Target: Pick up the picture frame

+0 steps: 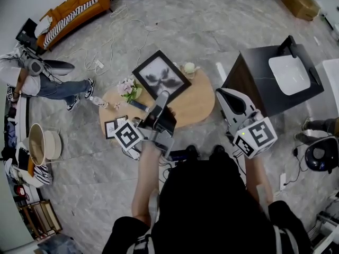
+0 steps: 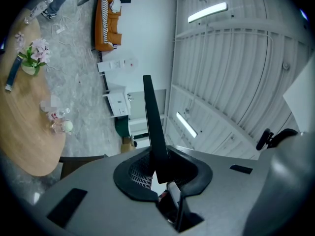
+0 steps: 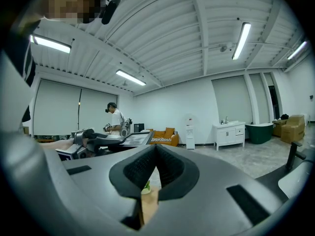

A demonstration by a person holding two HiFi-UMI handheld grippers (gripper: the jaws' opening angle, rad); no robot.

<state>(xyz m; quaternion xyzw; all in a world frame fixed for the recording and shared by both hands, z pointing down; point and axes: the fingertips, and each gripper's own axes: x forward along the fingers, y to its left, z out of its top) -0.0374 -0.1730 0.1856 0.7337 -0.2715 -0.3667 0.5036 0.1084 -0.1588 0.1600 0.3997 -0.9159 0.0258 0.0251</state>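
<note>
A black picture frame [image 1: 160, 75] with a dark blot print hangs tilted over the round wooden table [image 1: 197, 103]. My left gripper [image 1: 162, 97] is shut on the frame's near edge. In the left gripper view the frame [image 2: 153, 127] stands edge-on, a thin black strip rising from between the pads of the left gripper [image 2: 160, 163]. My right gripper [image 1: 222, 93] hovers at the table's right rim with nothing in it. In the right gripper view the tips of the right gripper [image 3: 156, 150] meet, and the lifted frame [image 3: 134, 138] shows to the left.
On the table stand a small vase of flowers [image 1: 129, 89], two small photo frames [image 1: 114, 127] and a white cup [image 1: 189, 67]. A dark cabinet [image 1: 253, 78] with a white basin [image 1: 290, 73] stands to the right. A person [image 1: 50, 84] and an orange sofa [image 1: 74, 8] are at the left.
</note>
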